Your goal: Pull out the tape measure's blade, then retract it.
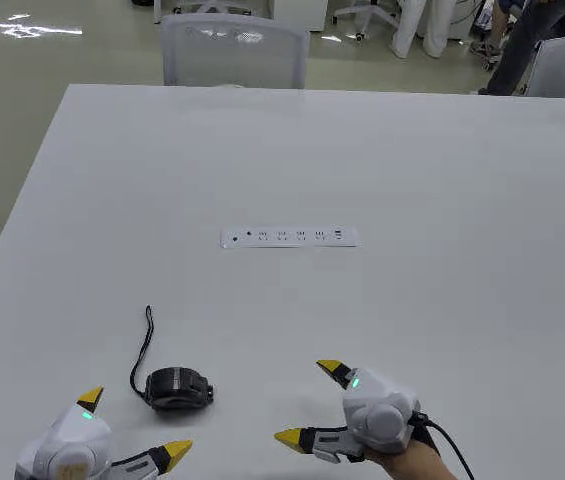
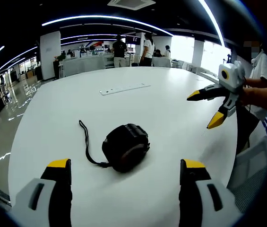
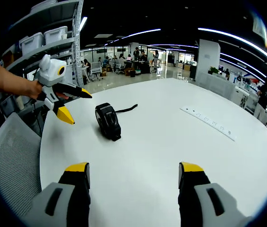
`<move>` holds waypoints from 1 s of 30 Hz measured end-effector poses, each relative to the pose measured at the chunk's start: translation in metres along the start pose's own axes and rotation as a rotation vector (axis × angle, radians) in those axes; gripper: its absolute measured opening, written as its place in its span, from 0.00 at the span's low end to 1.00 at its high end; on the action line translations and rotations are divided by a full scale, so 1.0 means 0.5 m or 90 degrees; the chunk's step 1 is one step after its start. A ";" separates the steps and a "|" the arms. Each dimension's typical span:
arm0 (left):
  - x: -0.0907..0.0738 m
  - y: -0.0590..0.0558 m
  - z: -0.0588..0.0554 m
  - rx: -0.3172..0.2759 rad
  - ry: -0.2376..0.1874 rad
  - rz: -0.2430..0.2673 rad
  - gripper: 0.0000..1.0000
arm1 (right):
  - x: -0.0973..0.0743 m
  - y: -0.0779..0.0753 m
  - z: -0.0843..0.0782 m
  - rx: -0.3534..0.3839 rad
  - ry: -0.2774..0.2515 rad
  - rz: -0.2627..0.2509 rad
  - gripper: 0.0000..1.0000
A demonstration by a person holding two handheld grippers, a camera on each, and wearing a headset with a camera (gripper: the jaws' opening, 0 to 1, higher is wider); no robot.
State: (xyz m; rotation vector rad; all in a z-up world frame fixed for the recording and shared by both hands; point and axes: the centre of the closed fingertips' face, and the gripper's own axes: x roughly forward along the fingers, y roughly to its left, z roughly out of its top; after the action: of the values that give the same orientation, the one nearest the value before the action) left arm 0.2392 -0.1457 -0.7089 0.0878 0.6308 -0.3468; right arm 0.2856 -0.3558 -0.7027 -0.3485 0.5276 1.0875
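Fingers [image 2: 57, 165] on left gripper [image 1: 134, 424] are spread wide, yellow tips well apart, nothing between them. Right gripper [image 1: 309, 403] is the same: jaws wide, holding nothing, with a hand [image 1: 409, 463] behind it and a cable [image 1: 449, 446] trailing off toward the near edge. Both are at the near edge of the table [image 1: 382, 160] in head view.

Tape measure [image 1: 177, 387] is black and lies on the table just ahead of the left gripper, apart from its tips. It's between the two grippers, closer to the left one. Its black strap [image 1: 144, 345] runs from the case toward the far side. In left gripper view it's ahead of the jaws, roughly centred, untouched. In right gripper view it's off to the left, near the left gripper's tips.

Surface: plain white tabletop. A white power strip [image 1: 289, 237] lies flat mid-table, well beyond the tape measure. A grey mesh chair [image 1: 234, 48] stands at the far edge.

Room: open office with a glossy floor [image 1: 12, 110] reflecting the lights. Long strip lights [image 2: 105, 19] run across a dark ceiling. Shelving [image 3: 53, 38] with bins shows in right gripper view. People [image 2: 120, 48] stand past the far end of the table in left gripper view, among desks too small to make out.
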 end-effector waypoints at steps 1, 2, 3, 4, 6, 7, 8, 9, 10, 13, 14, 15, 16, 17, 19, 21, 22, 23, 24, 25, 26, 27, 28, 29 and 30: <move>-0.003 -0.003 0.000 0.006 0.001 -0.006 0.95 | -0.009 -0.001 -0.001 0.006 -0.003 -0.008 0.78; -0.005 -0.004 0.000 0.010 0.000 -0.008 0.95 | -0.014 0.000 -0.002 0.010 -0.005 -0.011 0.78; -0.009 -0.005 0.001 0.013 0.001 -0.011 0.95 | -0.019 0.001 -0.004 0.013 -0.005 -0.014 0.79; -0.013 -0.008 0.001 0.014 0.003 -0.015 0.96 | -0.028 0.002 -0.004 0.017 -0.007 -0.019 0.79; -0.020 -0.009 0.000 0.018 0.003 -0.019 0.96 | -0.041 0.005 -0.006 0.022 -0.010 -0.027 0.80; -0.023 -0.010 0.000 0.021 0.002 -0.021 0.97 | -0.046 0.006 -0.008 0.023 -0.011 -0.029 0.81; -0.027 -0.010 -0.001 0.027 0.005 -0.023 0.98 | -0.054 0.007 -0.011 0.025 -0.010 -0.033 0.82; -0.030 -0.011 -0.001 0.033 0.006 -0.025 0.98 | -0.060 0.007 -0.014 0.025 -0.009 -0.037 0.83; -0.033 -0.011 0.000 0.038 0.005 -0.026 0.99 | -0.065 0.007 -0.016 0.026 -0.007 -0.041 0.83; -0.047 -0.009 0.004 0.048 0.003 -0.027 0.99 | -0.090 0.007 -0.022 0.041 -0.012 -0.054 0.84; -0.050 -0.008 0.004 0.046 0.003 -0.028 0.99 | -0.096 0.008 -0.024 0.043 -0.011 -0.057 0.85; -0.053 -0.006 0.004 0.044 0.002 -0.028 0.99 | -0.103 0.007 -0.026 0.043 -0.009 -0.063 0.85; -0.058 -0.004 0.005 0.040 0.000 -0.027 0.99 | -0.113 0.009 -0.026 0.046 -0.012 -0.067 0.85; -0.061 -0.003 0.005 0.038 -0.001 -0.026 0.99 | -0.120 0.010 -0.026 0.050 -0.015 -0.070 0.86; -0.069 -0.001 0.006 0.030 -0.003 -0.025 0.99 | -0.134 0.014 -0.029 0.057 -0.018 -0.075 0.86; -0.076 0.000 0.008 0.026 -0.007 -0.023 0.99 | -0.145 0.018 -0.032 0.060 -0.020 -0.083 0.87; -0.079 0.000 0.009 0.026 -0.011 -0.021 0.99 | -0.149 0.020 -0.034 0.063 -0.020 -0.085 0.87; -0.082 -0.001 0.011 0.026 -0.015 -0.022 0.99 | -0.152 0.022 -0.036 0.066 -0.021 -0.086 0.88; -0.087 -0.003 0.013 0.024 -0.018 -0.023 0.99 | -0.156 0.025 -0.041 0.068 -0.019 -0.087 0.88; -0.089 -0.004 0.013 0.025 -0.018 -0.025 0.99 | -0.159 0.028 -0.043 0.069 -0.017 -0.087 0.88; -0.093 -0.008 0.012 0.029 -0.018 -0.029 0.99 | -0.164 0.031 -0.046 0.072 -0.016 -0.088 0.88; -0.095 -0.011 0.012 0.033 -0.018 -0.033 0.99 | -0.168 0.033 -0.047 0.075 -0.016 -0.090 0.88; -0.099 -0.016 0.010 0.042 -0.017 -0.040 0.99 | -0.173 0.035 -0.049 0.075 -0.018 -0.091 0.88; -0.102 -0.020 0.010 0.049 -0.017 -0.044 0.99 | -0.175 0.036 -0.050 0.076 -0.020 -0.090 0.89; -0.104 -0.023 0.010 0.057 -0.018 -0.047 0.99 | -0.177 0.038 -0.051 0.077 -0.020 -0.090 0.89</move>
State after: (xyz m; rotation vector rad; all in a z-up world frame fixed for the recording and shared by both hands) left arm 0.1987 -0.1421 -0.6739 0.1453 0.5923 -0.4476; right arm 0.2308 -0.4267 -0.6739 -0.2583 0.5311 0.9189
